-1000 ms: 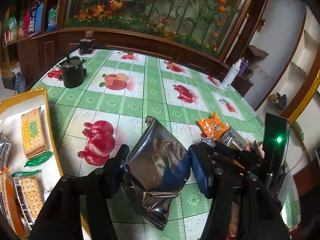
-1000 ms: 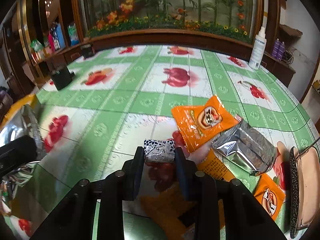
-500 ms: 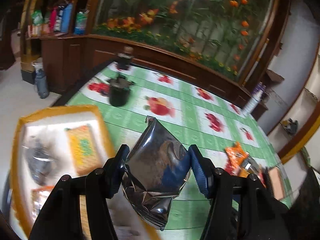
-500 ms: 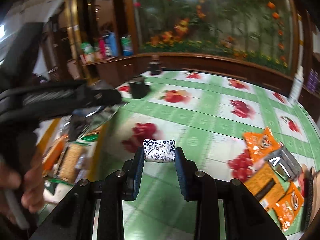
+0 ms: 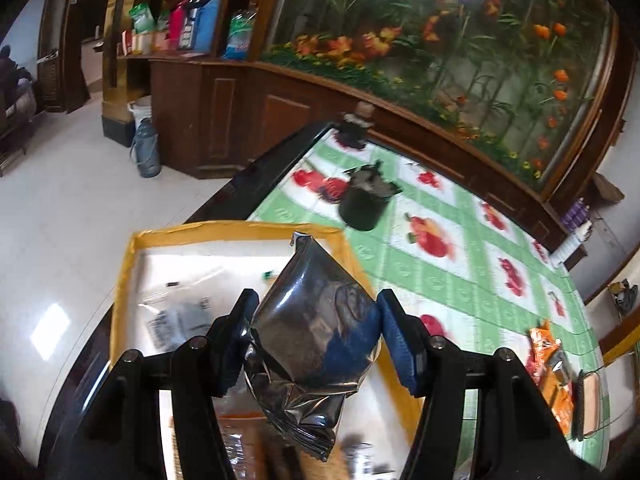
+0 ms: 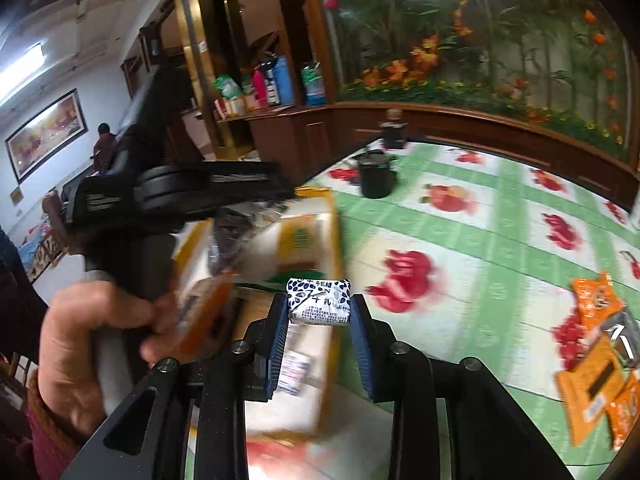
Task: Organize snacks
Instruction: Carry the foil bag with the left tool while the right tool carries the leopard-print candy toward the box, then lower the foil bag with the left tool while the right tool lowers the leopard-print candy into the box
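Here, in the left wrist view, the left gripper (image 5: 316, 334) pinches a crinkled silver foil pouch (image 5: 310, 340) above the yellow-rimmed white tray (image 5: 132, 252); that slick foil could slide free. In the right wrist view, the right gripper (image 6: 319, 312) clamps a small white blue-patterned wrapped snack (image 6: 319, 301) at its fingertips, over the tray's edge, where it might drop outside.

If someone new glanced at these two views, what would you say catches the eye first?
Most striking is the crinkled silver foil pouch clamped in the left gripper, hanging above the yellow-rimmed tray at the table's edge. Next comes the small white blue-patterned candy packet pinched in the right gripper, with orange snack packs heaped on the green fruit-print tablecloth at right.
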{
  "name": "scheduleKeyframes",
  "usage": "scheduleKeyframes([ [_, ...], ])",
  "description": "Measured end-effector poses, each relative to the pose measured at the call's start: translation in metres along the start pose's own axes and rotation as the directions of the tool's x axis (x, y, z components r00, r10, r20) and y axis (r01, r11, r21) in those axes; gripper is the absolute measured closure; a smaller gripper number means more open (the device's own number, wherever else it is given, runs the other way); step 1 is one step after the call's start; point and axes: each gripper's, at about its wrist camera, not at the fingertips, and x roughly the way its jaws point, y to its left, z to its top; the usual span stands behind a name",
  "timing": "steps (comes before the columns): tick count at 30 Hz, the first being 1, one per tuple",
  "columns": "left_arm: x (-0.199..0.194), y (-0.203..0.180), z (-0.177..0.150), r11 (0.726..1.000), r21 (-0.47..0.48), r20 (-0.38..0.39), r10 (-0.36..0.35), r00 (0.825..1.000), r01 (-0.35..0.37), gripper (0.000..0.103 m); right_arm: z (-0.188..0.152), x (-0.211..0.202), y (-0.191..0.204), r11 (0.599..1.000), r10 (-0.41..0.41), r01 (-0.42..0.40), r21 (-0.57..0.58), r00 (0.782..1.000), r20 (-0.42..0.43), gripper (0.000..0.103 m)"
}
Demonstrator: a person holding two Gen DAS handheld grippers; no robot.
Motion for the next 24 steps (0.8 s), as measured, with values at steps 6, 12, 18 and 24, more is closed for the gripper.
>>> scheduleKeyframes([
  [6,0.010,-0.002,-0.004,0.997,0.040,-0.028,0.073,0.997,-0.072,0.043,-0.005,0.038,0.024,1.000,0.005,-0.006,-0.024,0.998,-0.058,0.069],
  [12,0.015,-0.004,-0.008,0.986,0.085,-0.030,0.147,0.989,-0.144,0.043,-0.015,0.054,0.023,1.000,-0.002,-0.001,-0.028,0.995,-0.101,0.069],
  [18,0.018,-0.013,-0.010,0.975,0.116,-0.019,0.192,0.981,-0.188,0.043,-0.019,0.055,0.021,1.000,0.011,-0.013,-0.024,0.994,-0.108,0.069],
  [24,0.019,-0.015,-0.011,0.960,0.142,-0.001,0.243,0.970,-0.240,0.042,-0.024,0.054,0.025,0.999,-0.004,-0.002,-0.053,0.994,-0.112,0.069],
])
